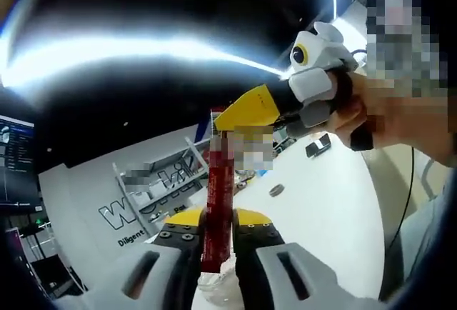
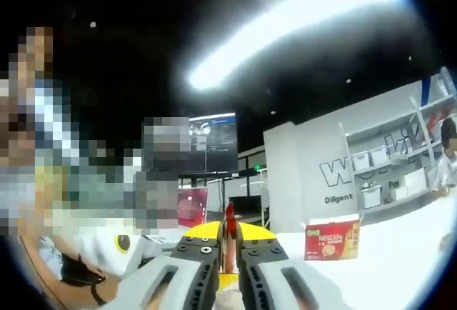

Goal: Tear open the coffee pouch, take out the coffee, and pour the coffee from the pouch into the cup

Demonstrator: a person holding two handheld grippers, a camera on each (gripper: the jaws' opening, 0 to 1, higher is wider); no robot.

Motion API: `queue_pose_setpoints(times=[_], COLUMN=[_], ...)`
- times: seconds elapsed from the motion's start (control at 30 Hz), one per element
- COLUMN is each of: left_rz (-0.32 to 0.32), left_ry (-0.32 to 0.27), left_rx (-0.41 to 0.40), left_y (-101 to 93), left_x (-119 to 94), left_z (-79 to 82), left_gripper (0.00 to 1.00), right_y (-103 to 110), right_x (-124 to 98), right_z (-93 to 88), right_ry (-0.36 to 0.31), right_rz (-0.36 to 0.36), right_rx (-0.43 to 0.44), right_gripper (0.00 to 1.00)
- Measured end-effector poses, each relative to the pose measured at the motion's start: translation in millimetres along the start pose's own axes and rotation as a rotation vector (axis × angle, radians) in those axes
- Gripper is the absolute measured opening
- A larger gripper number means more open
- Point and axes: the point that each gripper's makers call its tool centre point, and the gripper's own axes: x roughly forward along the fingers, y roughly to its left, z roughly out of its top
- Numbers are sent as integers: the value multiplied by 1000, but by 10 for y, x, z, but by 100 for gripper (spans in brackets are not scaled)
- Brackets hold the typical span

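Two claws clenched on red coffee pouch [image 1: 218, 203], left claw [image 1: 218, 242] low, right claw [image 2: 227, 253] at top edge

In the left gripper view the coffee pouch [image 1: 218, 203] stands at lower centre between the left gripper [image 1: 217, 233], with the right gripper [image 1: 246, 113] at its top, the table [image 1: 335, 203] behind to the right.
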Motion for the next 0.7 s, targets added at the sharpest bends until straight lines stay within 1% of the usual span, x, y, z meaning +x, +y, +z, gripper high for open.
queue_pose_setpoints(times=[0.1,0.23,0.4,0.57,0.63,0.7], left_rz=[-2,-1,-1,-2,-6,-6], left_ry=[8,4,7,-1,-3,-6], left_rx=[5,1,11,19,19,17], left_y=[-9,-13,-15,-16,-28,-32], left_x=[-6,-10,-12,-10,-8,-7], left_z=[1,11,15,31,40,49], left_gripper=[17,17,16,15,15,15], right_y=[8,15,17,-6,16,31], right_x=[2,10,16,48,87,108], right_z=[-18,-27,-32,-141,-225,-276], right_ry=[4,8,1,26,62,74], right_rz=[0,3,8,11,31,31], right_rx=[1,-12,-25,-28,-25,-28], right_gripper=[9,9,9,12,15,16])
